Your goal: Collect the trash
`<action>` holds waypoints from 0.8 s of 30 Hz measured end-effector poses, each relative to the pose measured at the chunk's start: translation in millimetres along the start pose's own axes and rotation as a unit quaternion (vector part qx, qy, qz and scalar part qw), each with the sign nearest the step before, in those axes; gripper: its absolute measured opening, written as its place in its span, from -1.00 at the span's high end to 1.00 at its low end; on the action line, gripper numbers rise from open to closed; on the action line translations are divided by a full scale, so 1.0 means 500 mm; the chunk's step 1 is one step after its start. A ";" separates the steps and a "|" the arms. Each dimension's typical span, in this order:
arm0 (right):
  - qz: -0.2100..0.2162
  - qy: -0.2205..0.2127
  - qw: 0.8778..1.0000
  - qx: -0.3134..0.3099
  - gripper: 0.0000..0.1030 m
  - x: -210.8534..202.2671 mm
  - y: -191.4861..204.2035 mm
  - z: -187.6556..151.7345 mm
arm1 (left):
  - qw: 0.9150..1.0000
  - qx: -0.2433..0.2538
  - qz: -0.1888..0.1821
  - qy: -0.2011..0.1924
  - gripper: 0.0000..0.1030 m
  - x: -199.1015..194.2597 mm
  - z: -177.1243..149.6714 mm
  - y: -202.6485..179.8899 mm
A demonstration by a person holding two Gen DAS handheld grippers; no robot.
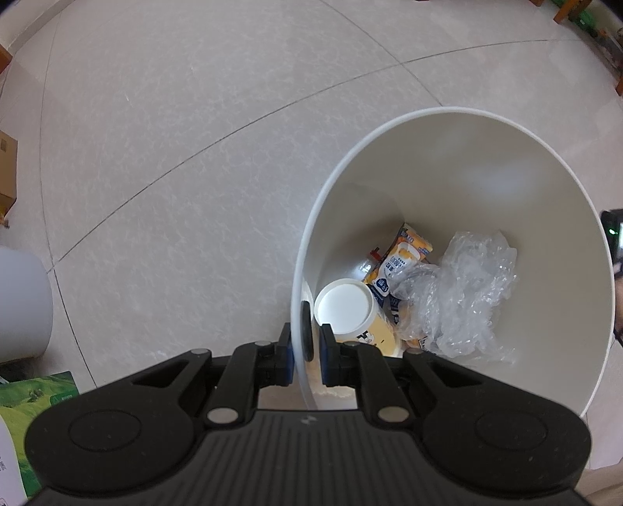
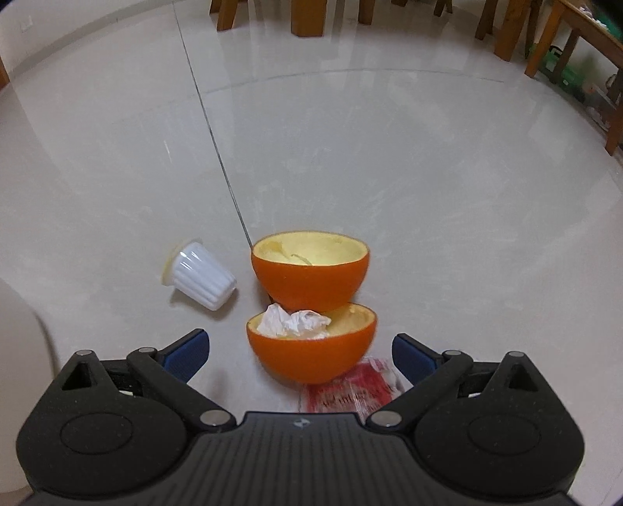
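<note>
In the left wrist view my left gripper (image 1: pixel 305 342) points down and is shut on the rim of a white trash bin (image 1: pixel 467 163), one pad outside the wall and one inside. Inside the bin lie a white-lidded cup (image 1: pixel 344 305), a yellow snack wrapper (image 1: pixel 405 253) and crumpled clear plastic (image 1: pixel 463 288). In the right wrist view my right gripper (image 2: pixel 301 352) stands open just above the floor. Between its fingers sits an orange peel half (image 2: pixel 311 354) holding a crumpled tissue (image 2: pixel 292 321). A second peel half (image 2: pixel 309 272) rests behind it. A white ribbed cup (image 2: pixel 200 274) lies on its side to the left.
A red wrapper (image 2: pixel 346 391) lies on the floor under the nearer peel. Wooden chair and table legs (image 2: pixel 307 15) line the far side of the floor. A cardboard box (image 1: pixel 7 175) and a green bag (image 1: pixel 35 404) sit at the left of the tiled floor.
</note>
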State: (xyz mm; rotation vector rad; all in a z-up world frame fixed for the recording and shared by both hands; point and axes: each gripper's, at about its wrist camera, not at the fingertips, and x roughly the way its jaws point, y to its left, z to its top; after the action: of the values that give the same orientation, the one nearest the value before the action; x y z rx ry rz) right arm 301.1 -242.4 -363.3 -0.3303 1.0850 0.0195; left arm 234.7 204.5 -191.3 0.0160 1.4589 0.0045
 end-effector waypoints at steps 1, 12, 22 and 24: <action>-0.006 0.002 1.000 -0.005 -0.90 0.012 0.002 0.001 | 1.000 0.000 0.000 0.001 0.80 0.002 0.000 -0.001; 0.007 0.071 0.997 -0.008 -0.45 0.018 -0.004 0.019 | 1.000 0.006 0.006 0.009 0.79 0.019 -0.003 -0.009; 0.032 0.136 0.980 -0.142 -0.56 -0.077 0.081 -0.043 | 1.000 0.002 0.000 0.011 0.79 0.020 -0.010 -0.005; 0.047 0.127 0.980 -0.149 -0.65 -0.096 0.087 -0.054 | 1.000 0.000 -0.002 0.011 0.79 0.018 -0.010 -0.003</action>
State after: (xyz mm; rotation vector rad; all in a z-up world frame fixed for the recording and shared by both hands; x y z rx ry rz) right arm 247.4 -201.5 -344.0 -0.5614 1.3533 0.2302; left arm 230.6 203.2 -200.7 0.0129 1.4802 0.0006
